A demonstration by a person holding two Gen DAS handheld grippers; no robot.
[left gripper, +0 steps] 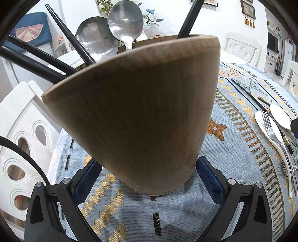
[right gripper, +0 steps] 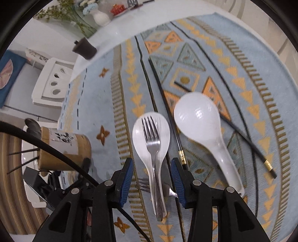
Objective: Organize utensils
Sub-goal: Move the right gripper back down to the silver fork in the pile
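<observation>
In the left wrist view a wooden utensil holder [left gripper: 141, 111] leans tilted on the patterned tablecloth [left gripper: 238, 149]. My left gripper [left gripper: 149, 178] is shut on its base, with both blue pads against the wood. Black chopsticks [left gripper: 37, 59] and two metal spoons [left gripper: 124, 20] stick out of it. In the right wrist view my right gripper [right gripper: 152, 176] is open and points down over a metal fork [right gripper: 151, 141] lying in a white spoon [right gripper: 149, 130]. Both handles run between the pads, untouched. A second white spoon [right gripper: 201, 130] and black chopsticks [right gripper: 163, 104] lie to the right.
The right wrist view shows the holder [right gripper: 65, 149] at the left, near the table edge. Another fork's tines [right gripper: 143, 184] show under the spoon handle. A dark lidded cup [right gripper: 84, 48] and a white vase [right gripper: 100, 17] stand at the far edge. White chairs [left gripper: 24, 141] surround the table.
</observation>
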